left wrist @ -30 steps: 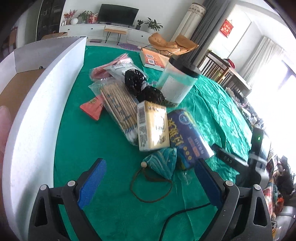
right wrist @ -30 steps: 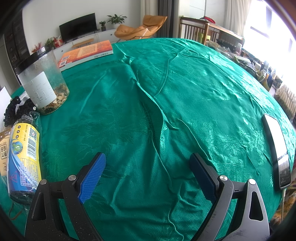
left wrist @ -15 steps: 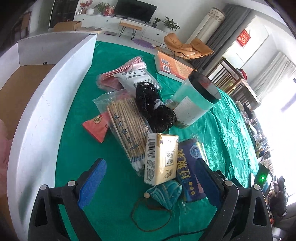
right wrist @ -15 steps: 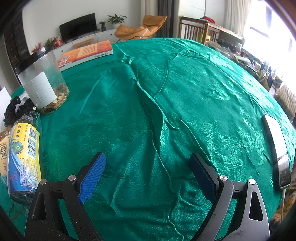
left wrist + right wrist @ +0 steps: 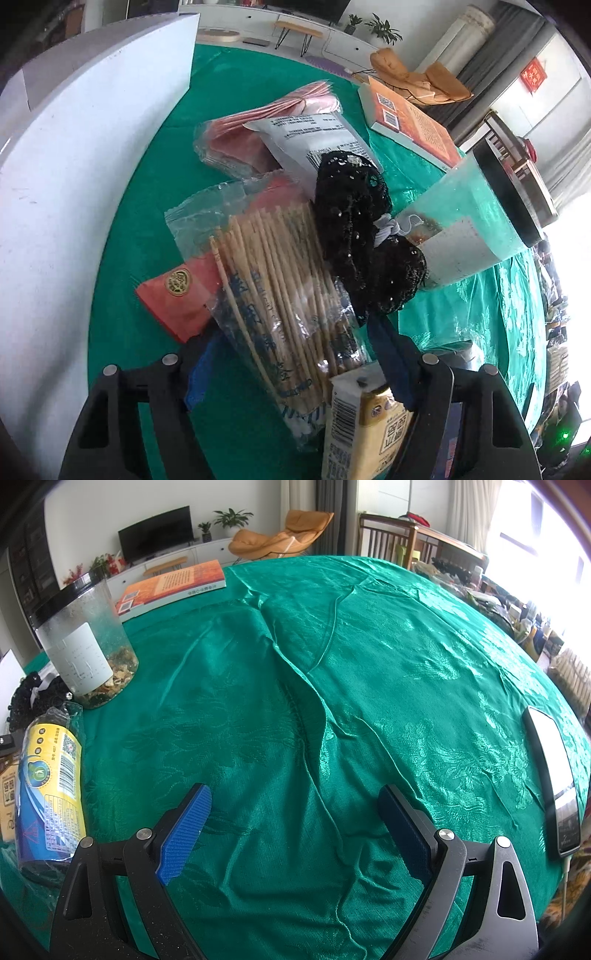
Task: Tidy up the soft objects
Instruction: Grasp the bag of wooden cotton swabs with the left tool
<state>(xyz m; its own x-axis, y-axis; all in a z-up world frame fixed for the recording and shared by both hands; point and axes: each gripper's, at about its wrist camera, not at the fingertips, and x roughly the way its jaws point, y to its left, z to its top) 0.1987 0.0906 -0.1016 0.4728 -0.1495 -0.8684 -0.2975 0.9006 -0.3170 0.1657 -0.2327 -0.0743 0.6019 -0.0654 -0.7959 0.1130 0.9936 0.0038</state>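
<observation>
In the left wrist view my left gripper (image 5: 291,365) is open and low over a pile on the green cloth. Its jaws stand on either side of a clear bag of cotton swabs (image 5: 280,291). A black lace cloth item (image 5: 362,236) lies just beyond, against a clear jar (image 5: 472,229). A red packet (image 5: 177,295) lies under the bag at the left. A yellow tissue pack (image 5: 362,432) sits by the right finger. A pink packet (image 5: 258,125) and a white pouch (image 5: 314,140) lie farther back. My right gripper (image 5: 295,830) is open and empty above bare cloth.
A white box wall (image 5: 74,177) runs along the left. An orange book (image 5: 410,122) lies at the far side. In the right wrist view a blue and yellow roll (image 5: 48,794) lies left, the jar (image 5: 85,638) behind it, and a phone (image 5: 554,775) at the right edge.
My left gripper has moved forward and down into the pile, so the swab bag now sits between its jaws. The teal pouch has dropped out of view. The right gripper has not moved.
</observation>
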